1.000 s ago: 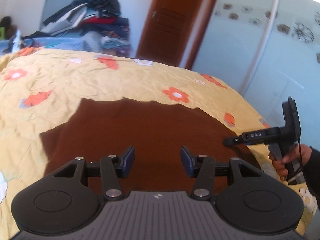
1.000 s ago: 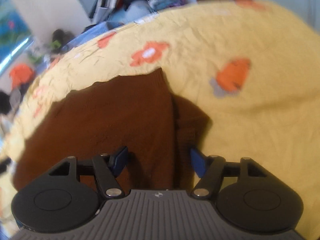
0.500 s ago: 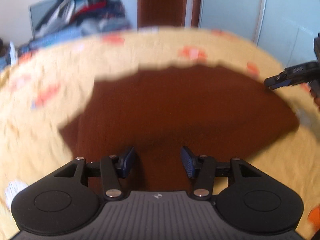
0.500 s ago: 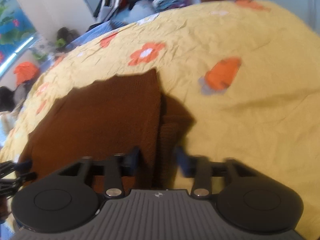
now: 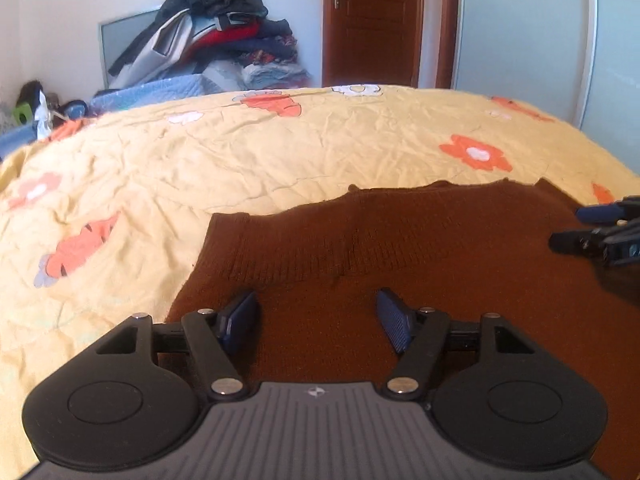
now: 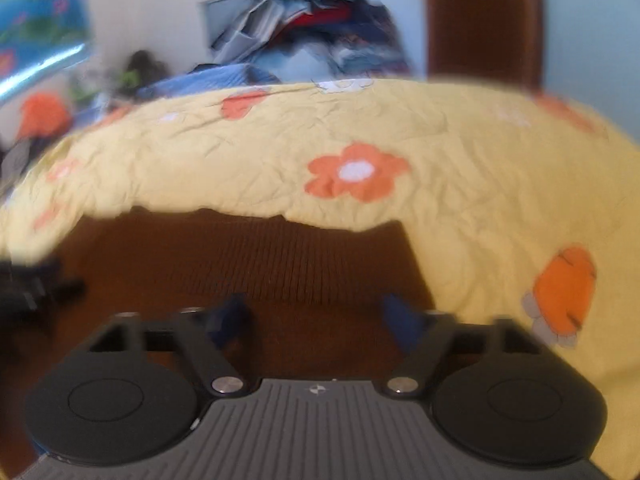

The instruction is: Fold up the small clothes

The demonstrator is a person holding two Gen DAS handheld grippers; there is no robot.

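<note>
A brown knit garment lies flat on the yellow flowered bedspread, its ribbed edge toward the far side. My left gripper is open and empty, low over the garment's left part. My right gripper is open and empty over the garment's right part; this view is blurred. The right gripper's fingers show at the right edge of the left wrist view. The left gripper shows at the left edge of the right wrist view.
A pile of clothes stands against the far wall behind the bed. A brown door and pale wardrobe panels are at the back right. The bed's right edge curves down near the wardrobe.
Both grippers have swung round and moved lower over the garment. The right gripper briefly narrowed near a fold half a second ago and is open again. The folded flap is no longer seen.
</note>
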